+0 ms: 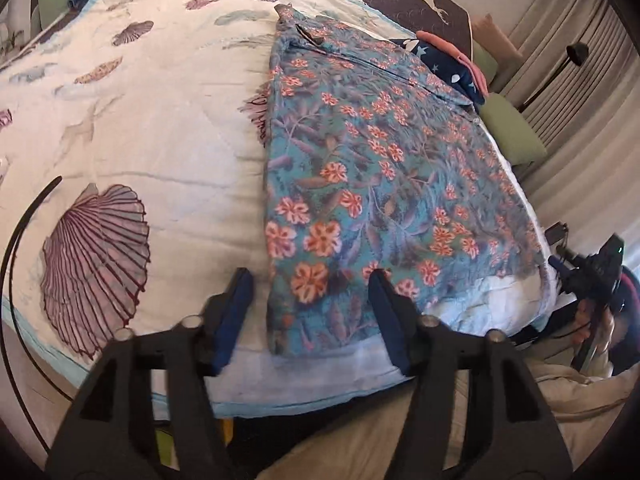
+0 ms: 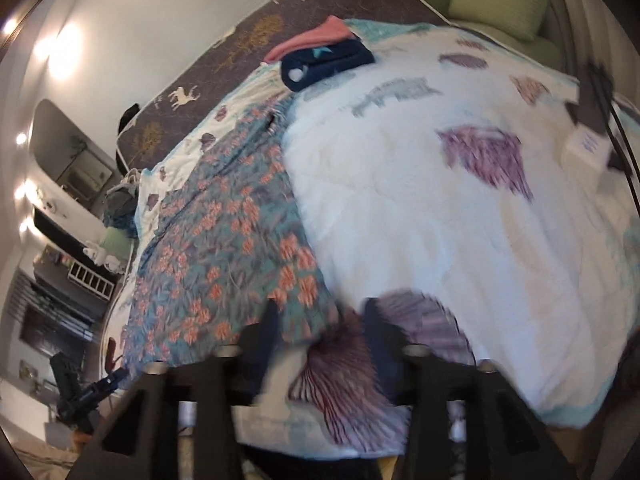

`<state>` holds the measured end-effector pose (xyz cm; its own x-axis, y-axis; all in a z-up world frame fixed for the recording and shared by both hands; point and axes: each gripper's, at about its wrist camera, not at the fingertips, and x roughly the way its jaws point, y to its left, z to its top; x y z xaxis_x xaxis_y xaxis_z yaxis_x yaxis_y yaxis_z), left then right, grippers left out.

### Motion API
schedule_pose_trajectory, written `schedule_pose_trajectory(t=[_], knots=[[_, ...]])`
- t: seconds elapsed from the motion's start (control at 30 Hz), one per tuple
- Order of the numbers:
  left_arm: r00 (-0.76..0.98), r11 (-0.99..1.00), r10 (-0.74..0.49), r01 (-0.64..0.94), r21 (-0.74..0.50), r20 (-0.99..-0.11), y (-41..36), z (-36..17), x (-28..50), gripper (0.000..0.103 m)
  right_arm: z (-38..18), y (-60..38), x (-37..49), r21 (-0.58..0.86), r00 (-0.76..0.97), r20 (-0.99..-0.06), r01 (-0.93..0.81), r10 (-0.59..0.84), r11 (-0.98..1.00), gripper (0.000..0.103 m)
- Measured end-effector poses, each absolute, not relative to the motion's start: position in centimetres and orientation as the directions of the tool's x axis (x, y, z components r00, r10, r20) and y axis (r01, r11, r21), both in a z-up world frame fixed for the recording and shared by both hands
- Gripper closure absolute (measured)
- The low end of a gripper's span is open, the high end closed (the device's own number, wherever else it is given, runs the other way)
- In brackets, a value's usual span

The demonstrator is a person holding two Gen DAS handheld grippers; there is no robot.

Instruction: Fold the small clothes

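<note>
**One fold laid, both claws free at the near hem**

The floral garment (image 1: 360, 168) lies flat on the shell-print quilt (image 1: 132, 128), already doubled into a long panel with a straight folded edge running away from the near hem. The left claw (image 1: 310, 312) stands open over the garment's near corner, its pads clear of the cloth. The right claw (image 2: 320, 344) is open too, empty, beside the garment's other near corner, over a printed shell.

This looks like the pause between folds. Next, I judge, each claw must close on a near corner of the garment and carry the hem toward its far end, keeping both layers together.

Beyond the garment's far end sits a small folded pile (image 2: 324, 56), navy and coral. Past that, a dark deer-patterned mat (image 2: 248, 40), green cushions (image 2: 496, 0) and pale curtains (image 1: 560, 32).
</note>
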<state>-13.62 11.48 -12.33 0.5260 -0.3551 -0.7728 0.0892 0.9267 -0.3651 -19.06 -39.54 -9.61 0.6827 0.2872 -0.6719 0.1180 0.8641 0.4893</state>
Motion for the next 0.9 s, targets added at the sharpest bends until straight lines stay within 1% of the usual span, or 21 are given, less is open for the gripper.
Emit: schedule_pose_trajectory(t=[0.03, 0.07, 0.1, 0.13, 0.17, 0.2, 0.27, 0.3, 0.37, 0.47, 0.53, 0.57, 0.63, 0.67, 0.7, 0.73, 0.8, 0.83, 0.87, 0.9], knots=[[0.518, 0.919, -0.373, 0.093, -0.382, -0.770, 11.6, -12.3, -13.5, 0.096, -9.8, -39.5, -18.7, 0.488, 0.680, -0.672, 0.107, 0.294, 0.866, 0.040], [0.518, 0.900, -0.403, 0.075, -0.430, -0.755, 12.1, -12.2, -13.3, 0.099, -10.2, -39.4, -18.0, 0.490, 0.667, -0.677, 0.095, 0.310, 0.866, 0.038], [0.535, 0.887, -0.416, 0.062, -0.457, -0.735, 12.5, -11.9, -13.2, 0.099, -10.9, -39.2, -17.2, 0.497, 0.645, -0.693, 0.103, 0.323, 0.861, 0.038], [0.560, 0.873, -0.432, 0.062, -0.484, -0.707, 12.8, -11.2, -13.4, 0.099, -11.6, -38.9, -16.4, 0.506, 0.618, -0.708, 0.106, 0.342, 0.856, 0.043], [0.586, 0.857, -0.450, 0.073, -0.510, -0.673, 13.0, -10.3, -13.6, 0.099, -11.9, -38.4, -16.2, 0.512, 0.612, -0.706, 0.092, 0.357, 0.854, 0.088], [0.610, 0.838, -0.475, 0.094, -0.537, -0.634, 13.4, -9.1, -13.9, 0.099, -11.9, -37.9, -15.7, 0.530, 0.593, -0.704, 0.071, 0.392, 0.845, 0.099], [0.653, 0.832, -0.483, 0.134, -0.538, -0.584, 14.0, -6.4, -14.7, 0.099, -10.8, -38.0, -16.3, 0.558, 0.628, -0.665, 0.058, 0.405, 0.828, 0.099], [0.662, 0.838, -0.475, 0.140, -0.527, -0.579, 14.0, -5.8, -14.8, 0.099, -9.7, -38.4, -16.9, 0.575, 0.659, -0.635, 0.056, 0.402, 0.816, 0.099], [0.655, 0.852, -0.461, 0.138, -0.505, -0.599, 14.3, -5.4, -14.9, 0.099, -8.5, -39.4, -17.7, 0.576, 0.679, -0.627, 0.073, 0.382, 0.814, 0.099], [0.606, 0.864, -0.449, 0.107, -0.493, -0.656, 14.3, -7.1, -14.3, 0.099, -8.0, -40.3, -18.7, 0.558, 0.678, -0.643, 0.096, 0.356, 0.824, 0.099], [0.561, 0.881, -0.425, 0.077, -0.467, -0.710, 14.2, -8.8, -13.9, 0.098, -8.8, -39.8, -18.7, 0.529, 0.644, -0.680, 0.098, 0.351, 0.843, 0.098], [0.535, 0.886, -0.418, 0.060, -0.460, -0.734, 14.1, -9.9, -13.6, 0.098, -9.5, -39.5, -18.5, 0.505, 0.619, -0.708, 0.110, 0.339, 0.856, 0.096], [0.504, 0.887, -0.412, 0.032, -0.460, -0.759, 14.1, -11.3, -13.5, 0.098, -11.0, -39.1, -17.9, 0.470, 0.577, -0.756, 0.148, 0.310, 0.870, 0.095], [0.498, 0.886, -0.413, 0.025, -0.464, -0.763, 14.1, -11.7, -13.5, 0.096, -11.6, -39.3, -17.8, 0.470, 0.565, -0.765, 0.163, 0.308, 0.868, 0.092], [0.493, 0.887, -0.408, 0.013, -0.462, -0.768, 14.1, -12.1, -13.6, 0.083, -11.9, -39.5, -17.7, 0.481, 0.563, -0.764, 0.172, 0.314, 0.860, 0.089], [0.488, 0.890, -0.397, -0.001, -0.456, -0.777, 14.1, -12.4, -13.5, 0.065, -12.0, -39.7, -17.7, 0.490, 0.567, -0.759, 0.173, 0.320, 0.855, 0.086], [0.497, 0.886, -0.403, 0.000, -0.464, -0.769, 14.1, -12.4, -13.5, 0.054, -11.8, -39.7, -17.5, 0.501, 0.584, -0.742, 0.157, 0.330, 0.851, 0.066], [0.501, 0.885, -0.406, 0.006, -0.465, -0.764, 13.8, -12.4, -13.4, 0.053, -11.5, -39.6, -17.3, 0.498, 0.590, -0.737, 0.145, 0.329, 0.855, 0.060], [0.501, 0.887, -0.406, 0.014, -0.461, -0.764, 13.6, -12.4, -13.2, 0.053, -11.1, -39.3, -17.0, 0.485, 0.597, -0.734, 0.125, 0.324, 0.866, 0.052], [0.499, 0.895, -0.397, 0.025, -0.445, -0.771, 13.2, -12.5, -13.1, 0.053, -11.0, -39.0, -16.7, 0.472, 0.597, -0.735, 0.110, 0.322, 0.874, 0.048]])
